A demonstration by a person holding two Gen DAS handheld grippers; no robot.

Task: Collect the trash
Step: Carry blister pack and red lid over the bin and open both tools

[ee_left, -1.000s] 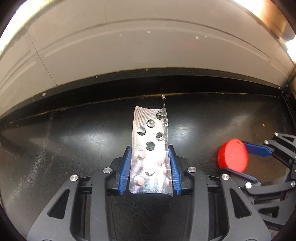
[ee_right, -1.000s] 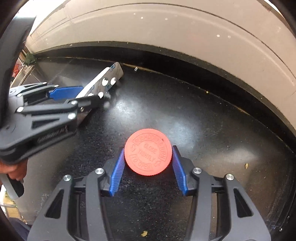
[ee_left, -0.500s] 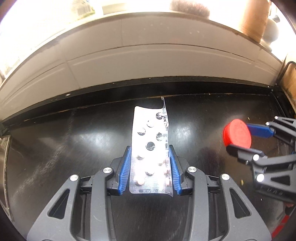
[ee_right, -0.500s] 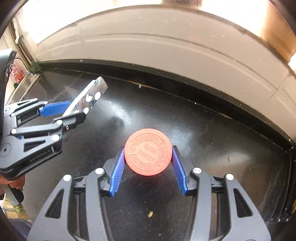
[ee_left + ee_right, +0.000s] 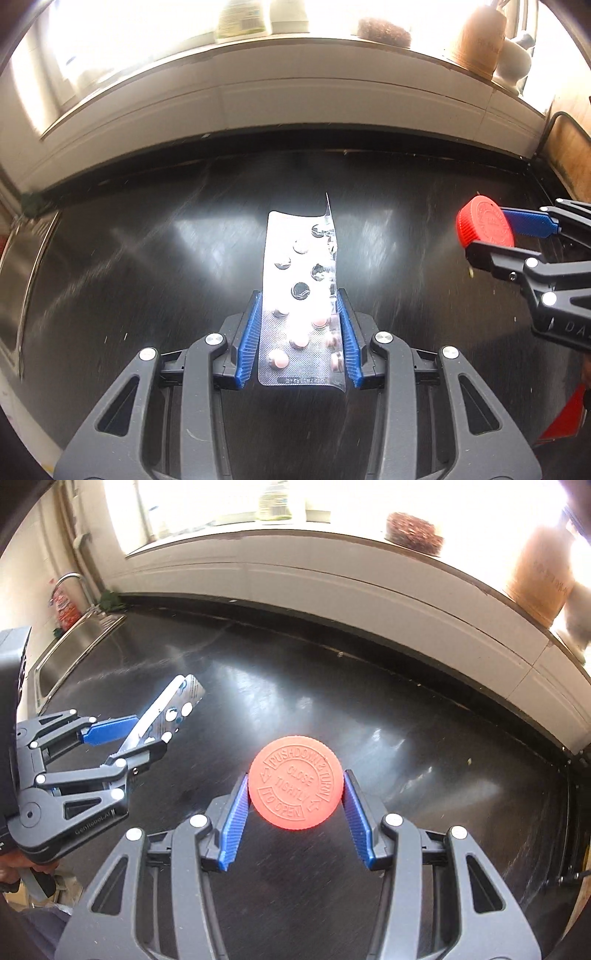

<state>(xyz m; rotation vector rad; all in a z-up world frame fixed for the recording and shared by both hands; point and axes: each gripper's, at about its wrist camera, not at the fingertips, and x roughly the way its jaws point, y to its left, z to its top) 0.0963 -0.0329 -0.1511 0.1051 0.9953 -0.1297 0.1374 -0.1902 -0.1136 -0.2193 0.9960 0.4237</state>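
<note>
1. Silver foil blister pack [image 5: 301, 295], partly used: clamped by its long edges between the blue ribbed pads [image 5: 248, 341] of the left gripper [image 5: 300, 339]. Several pockets at the far end are burst open; pink tablets remain in the near end. The pack projects forward beyond the fingertips, clear of the surface below.
2. Red round plastic bottle cap [image 5: 295, 782], embossed "PUSH DOWN & TURN / CLOSE TIGHTLY / TO OPEN": pinched at opposite rim points by the right gripper [image 5: 295, 805], lettered face toward the camera.
3. Relative position: in the left wrist view the cap [image 5: 484, 227] and right gripper [image 5: 517, 236] appear at the right edge, well apart from the pack. In the right wrist view the left gripper [image 5: 144, 731] and pack [image 5: 173, 709] appear at the left.
4. Surroundings: both tools are above a glossy black countertop [image 5: 406, 720] bearing scattered crumbs. A steel sink [image 5: 70, 650] lies at its far left end. A white sill [image 5: 295, 96] runs along the back, carrying a brown jar [image 5: 476, 40] and a brown scouring pad [image 5: 384, 31].
</note>
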